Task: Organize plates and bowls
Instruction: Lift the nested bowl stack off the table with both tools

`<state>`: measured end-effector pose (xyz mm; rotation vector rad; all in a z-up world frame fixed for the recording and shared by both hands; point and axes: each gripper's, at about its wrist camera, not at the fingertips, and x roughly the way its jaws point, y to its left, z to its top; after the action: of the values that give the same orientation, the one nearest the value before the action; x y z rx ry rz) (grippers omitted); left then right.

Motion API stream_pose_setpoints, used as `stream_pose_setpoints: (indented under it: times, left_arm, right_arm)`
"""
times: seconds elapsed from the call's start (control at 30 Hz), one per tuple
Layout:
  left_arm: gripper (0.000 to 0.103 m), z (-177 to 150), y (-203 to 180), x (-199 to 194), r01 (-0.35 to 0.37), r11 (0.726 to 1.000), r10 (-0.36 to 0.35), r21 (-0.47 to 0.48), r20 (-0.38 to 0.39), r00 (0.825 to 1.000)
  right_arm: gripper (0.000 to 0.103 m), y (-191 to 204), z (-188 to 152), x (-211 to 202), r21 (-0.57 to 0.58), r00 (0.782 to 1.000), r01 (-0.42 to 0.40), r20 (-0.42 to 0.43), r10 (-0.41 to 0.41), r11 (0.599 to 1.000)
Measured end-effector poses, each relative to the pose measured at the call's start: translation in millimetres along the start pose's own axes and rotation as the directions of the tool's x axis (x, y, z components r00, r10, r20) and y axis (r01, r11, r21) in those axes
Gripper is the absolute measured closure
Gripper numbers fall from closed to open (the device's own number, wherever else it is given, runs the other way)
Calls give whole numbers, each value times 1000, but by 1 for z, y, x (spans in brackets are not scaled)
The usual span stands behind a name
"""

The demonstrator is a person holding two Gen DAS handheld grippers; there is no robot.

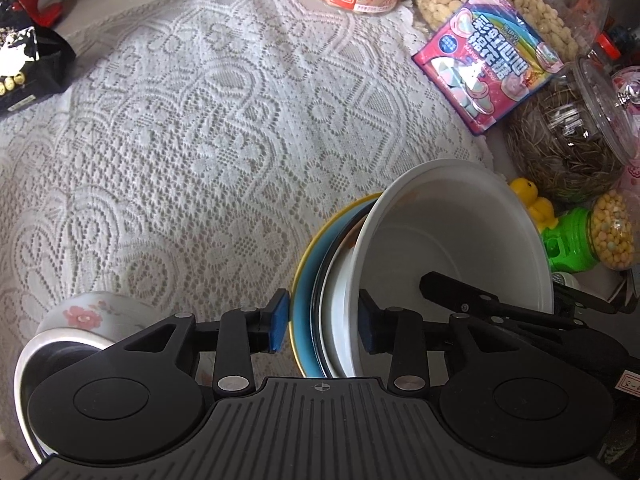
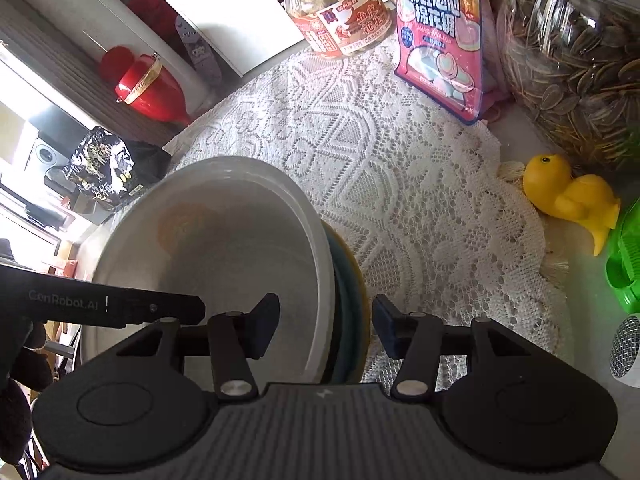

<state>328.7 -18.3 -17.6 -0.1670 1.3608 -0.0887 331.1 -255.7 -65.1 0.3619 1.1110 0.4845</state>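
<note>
Left claw [image 1: 323, 322] stands apart, pads straddling the stacked rims without pressing; right claw [image 2: 325, 326] likewise brackets the white bowl [image 2: 224, 240] and plates [image 2: 347, 280], low centre on the lace-covered counter [image 2: 400, 184]. Glazed crockery looks heavy, slippery and breakable, so the rim seems the best hold.

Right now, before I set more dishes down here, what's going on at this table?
Two handheld grippers straddle one stack of dishes, tipped up on edge over the lace cloth: a white bowl nested against plates, the outermost a blue plate with a yellow rim. The left gripper and right gripper each have one pad inside the bowl and one outside the plates. Whether the jaws actually press is unclear. A floral bowl sits apart, beside the left gripper.
</note>
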Motion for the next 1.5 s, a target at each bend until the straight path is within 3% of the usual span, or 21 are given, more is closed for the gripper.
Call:
stream_pose_setpoints:
  times: [0.1,0.37,0.63,0.93,1.2,1.5]
  left_arm:
    - [64,-1,-2,3,-5,1000,5,5,-1,1000]
    - [63,-2,-2,10,-10,1000,10,6,-27,1000]
    - [62,-6,-5,10,-30,999,30,16,-11,1000]
    - [62,-10,-9,6,-53,998,54,36,-19,998]
    - [61,-27,-8,6,-21,1000,22,7,-101,995]
    - [61,-25,-11,4,-11,1000,11,-5,-50,999]
  right_arm:
    - [51,-2,1,-4,16,1000,-6,12,6,1000]
    - [51,0,-2,10,33,998,-22,-63,24,999]
    - [47,-7,-2,17,93,987,-87,-126,99,992]
    - [50,-3,-5,14,82,991,-64,-112,73,995]
    - [49,0,-14,-1,74,990,-56,-126,65,996]
    - [42,-3,-15,4,92,985,-32,-163,47,995]
